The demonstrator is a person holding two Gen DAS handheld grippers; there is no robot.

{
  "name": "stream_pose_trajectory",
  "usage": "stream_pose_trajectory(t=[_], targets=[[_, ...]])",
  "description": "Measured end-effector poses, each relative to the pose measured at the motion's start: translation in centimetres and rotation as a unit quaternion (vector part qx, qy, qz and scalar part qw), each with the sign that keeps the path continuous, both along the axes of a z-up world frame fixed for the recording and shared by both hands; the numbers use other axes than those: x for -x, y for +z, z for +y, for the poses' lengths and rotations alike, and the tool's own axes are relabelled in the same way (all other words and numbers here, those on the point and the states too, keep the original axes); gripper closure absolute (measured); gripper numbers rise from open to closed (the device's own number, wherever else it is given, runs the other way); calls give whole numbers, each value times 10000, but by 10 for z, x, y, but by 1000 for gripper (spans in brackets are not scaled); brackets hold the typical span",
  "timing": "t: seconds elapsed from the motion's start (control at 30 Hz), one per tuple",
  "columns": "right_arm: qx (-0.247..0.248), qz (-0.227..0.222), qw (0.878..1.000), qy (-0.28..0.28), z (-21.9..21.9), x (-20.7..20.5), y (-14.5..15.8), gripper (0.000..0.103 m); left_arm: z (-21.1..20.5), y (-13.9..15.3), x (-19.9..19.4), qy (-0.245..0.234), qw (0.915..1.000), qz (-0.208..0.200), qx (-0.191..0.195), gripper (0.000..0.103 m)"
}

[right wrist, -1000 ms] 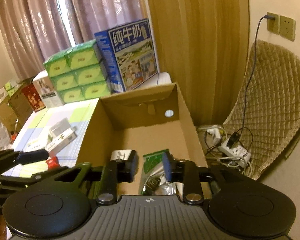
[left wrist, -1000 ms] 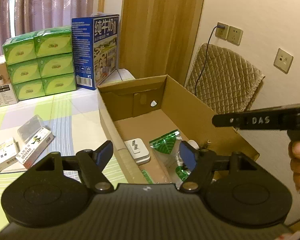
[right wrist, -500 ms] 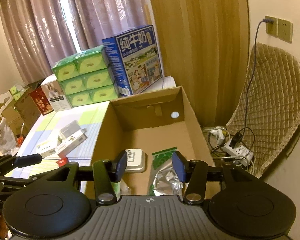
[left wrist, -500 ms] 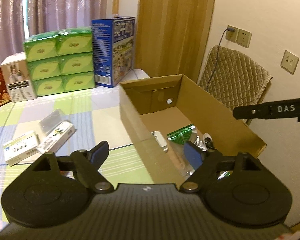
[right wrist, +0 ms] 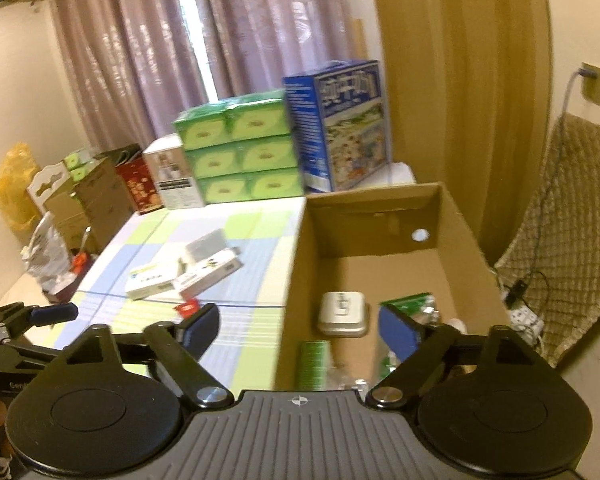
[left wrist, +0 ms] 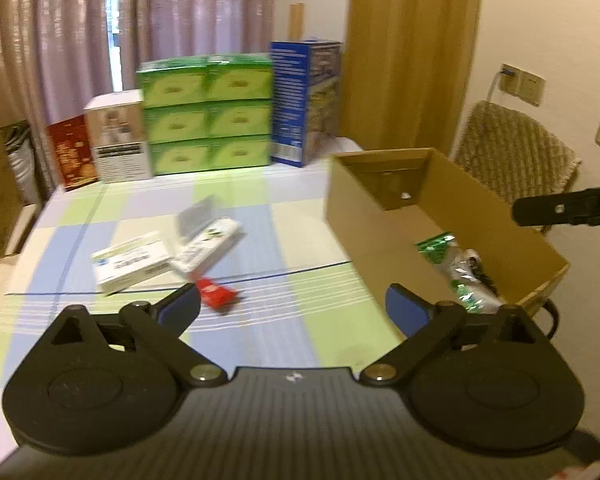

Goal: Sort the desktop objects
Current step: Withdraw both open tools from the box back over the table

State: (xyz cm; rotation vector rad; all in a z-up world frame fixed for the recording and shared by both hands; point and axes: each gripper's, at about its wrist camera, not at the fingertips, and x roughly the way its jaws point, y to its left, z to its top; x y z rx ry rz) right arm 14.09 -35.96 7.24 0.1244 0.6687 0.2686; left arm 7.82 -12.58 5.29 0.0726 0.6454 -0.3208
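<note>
The left gripper [left wrist: 292, 308] hangs over the checked tablecloth [left wrist: 260, 344], its blue-padded fingers [left wrist: 180, 306] spread wide after just opening, with nothing between them. Ahead of it and a little left of the gap lies a small red packet [left wrist: 216, 292], just beyond the left fingertip and not touched. Farther off sit a white box [left wrist: 132, 260] and a second white carton [left wrist: 208, 244] leaning across it, with a clear plastic case [left wrist: 194, 216] behind; all are well outside the fingers. To the right stands the open cardboard box [left wrist: 360, 216], holding a green foil bag [left wrist: 436, 244] and some blurred silver items. A finger of the right gripper [left wrist: 564, 210] reaches in from the right edge above the box's far wall. In the right wrist view, the right gripper [right wrist: 298, 326] is likewise spread wide, its jaws having just opened and gripping nothing; it straddles the box's near left wall, so the left finger is over the cloth and the right finger [right wrist: 396, 330] over the box's inside. A white plug adapter [right wrist: 342, 314] lies on the box floor beyond the gap, with a green ribbed item [right wrist: 314, 364] nearer. The red packet [right wrist: 188, 307] shows just past the left fingertip. Green tissue packs [right wrist: 240, 152] and a blue milk carton [right wrist: 340, 124] stand at the table's far end.
</note>
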Motion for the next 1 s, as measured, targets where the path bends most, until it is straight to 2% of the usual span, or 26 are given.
stream_pose_trajectory(t=[0.13, 0.27, 0.57, 1.0], targets=[[-24, -83, 9998, 170, 24, 4, 0, 2, 33, 1, 8, 255, 9995, -84, -146, 1], [-52, -118, 9992, 366, 48, 5, -3, 2, 64, -1, 12, 485, 9983, -72, -307, 1], [-18, -63, 9966, 827, 100, 0, -15, 2, 121, -6, 11, 819, 9959, -48, -375, 1], [302, 289, 9913, 1245, 156, -39, -71, 2, 160, -41, -27, 645, 9956, 173, -650, 1]])
